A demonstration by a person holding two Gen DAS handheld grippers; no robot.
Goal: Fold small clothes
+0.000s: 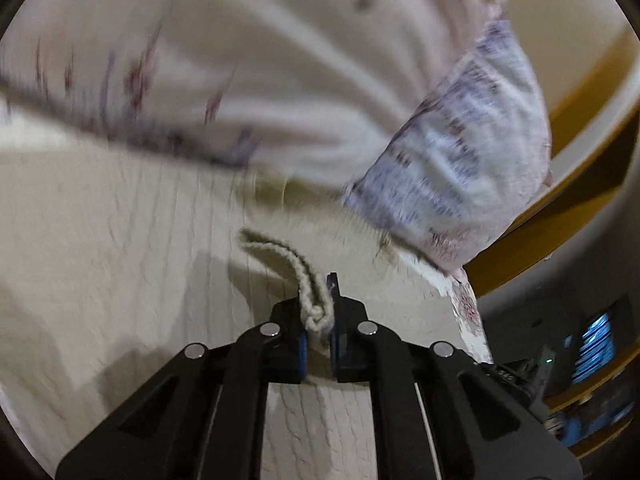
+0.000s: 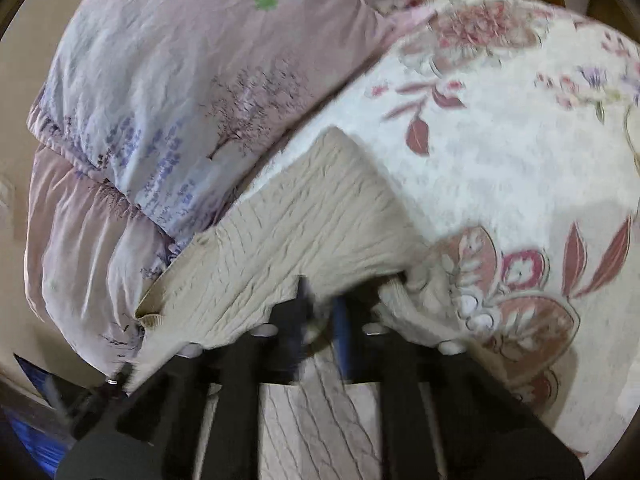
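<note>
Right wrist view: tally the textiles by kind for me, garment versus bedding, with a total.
Knitted beige garment: 1
Lavender tree-print pillow: 1
Floral bedspread, white with pink leaves: 1
Total: 3 textiles, 1 garment and 2 bedding pieces.

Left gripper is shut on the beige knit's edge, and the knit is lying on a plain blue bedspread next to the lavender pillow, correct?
Not quite. The bedspread is white with pink flowers and leaves, not plain blue, as the right wrist view shows. The rest holds: the left gripper is shut on the beige knit's edge, beside the lavender pillow.
</note>
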